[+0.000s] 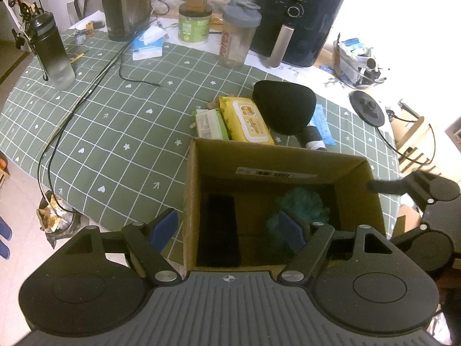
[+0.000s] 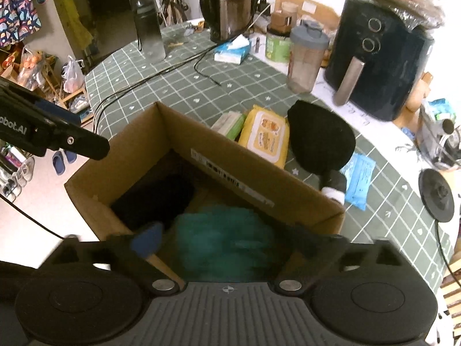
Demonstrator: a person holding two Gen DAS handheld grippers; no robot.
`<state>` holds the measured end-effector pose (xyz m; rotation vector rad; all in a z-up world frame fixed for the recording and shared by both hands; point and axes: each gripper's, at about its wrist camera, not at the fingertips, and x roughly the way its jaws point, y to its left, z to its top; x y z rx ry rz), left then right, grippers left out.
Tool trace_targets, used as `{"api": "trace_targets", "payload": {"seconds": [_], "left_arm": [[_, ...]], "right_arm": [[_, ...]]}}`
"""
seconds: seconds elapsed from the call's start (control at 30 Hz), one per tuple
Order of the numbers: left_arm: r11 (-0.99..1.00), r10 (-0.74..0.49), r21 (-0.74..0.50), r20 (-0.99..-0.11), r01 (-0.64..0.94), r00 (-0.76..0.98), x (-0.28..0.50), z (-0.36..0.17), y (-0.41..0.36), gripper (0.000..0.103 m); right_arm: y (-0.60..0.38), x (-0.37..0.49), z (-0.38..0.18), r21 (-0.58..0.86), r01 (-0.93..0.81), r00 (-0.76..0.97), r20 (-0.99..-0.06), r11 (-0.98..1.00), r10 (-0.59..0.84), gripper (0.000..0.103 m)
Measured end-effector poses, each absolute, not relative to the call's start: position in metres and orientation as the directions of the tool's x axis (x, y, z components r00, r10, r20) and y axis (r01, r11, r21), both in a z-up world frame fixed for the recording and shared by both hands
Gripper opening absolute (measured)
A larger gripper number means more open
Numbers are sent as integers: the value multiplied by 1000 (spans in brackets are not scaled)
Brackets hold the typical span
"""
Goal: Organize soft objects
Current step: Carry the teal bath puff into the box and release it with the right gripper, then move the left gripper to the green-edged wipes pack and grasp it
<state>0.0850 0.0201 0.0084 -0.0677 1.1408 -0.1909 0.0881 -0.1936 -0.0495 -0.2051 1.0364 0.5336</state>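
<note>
An open cardboard box point(image 1: 276, 155) stands at the near edge of the green checked table. Inside lie a black soft item point(image 1: 220, 230) and a teal fluffy thing point(image 1: 302, 204). My left gripper point(image 1: 227, 227) is open and straddles the box's left wall, one pad outside and one inside. My right gripper point(image 2: 227, 245) is open wide over the box, with the teal fluffy thing point(image 2: 224, 242) blurred between its fingers, untouched by the pads. Behind the box lie a black beanie point(image 1: 283, 106), a yellow wipes pack point(image 1: 247, 121), a green tissue pack point(image 1: 210, 124) and a rolled black sock point(image 1: 312, 138).
Further back stand a kettle point(image 1: 126, 3), a dark water bottle point(image 1: 53, 49), a shaker bottle point(image 1: 239, 34), a green jar point(image 1: 193, 24) and an air fryer point(image 1: 296, 14). A black cable point(image 1: 86, 95) crosses the table's left side. A kettle base point(image 1: 367, 108) sits at the right.
</note>
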Motion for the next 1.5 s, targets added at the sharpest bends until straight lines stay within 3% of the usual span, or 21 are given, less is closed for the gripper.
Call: {"api": "trace_targets", "payload": {"seconds": [1.5], "left_arm": [[979,-194,-142,-872,148,449,126,12,27,77]], "right_arm": [[-241,115,-45,7,-168,371,-926,986,70,103]]}}
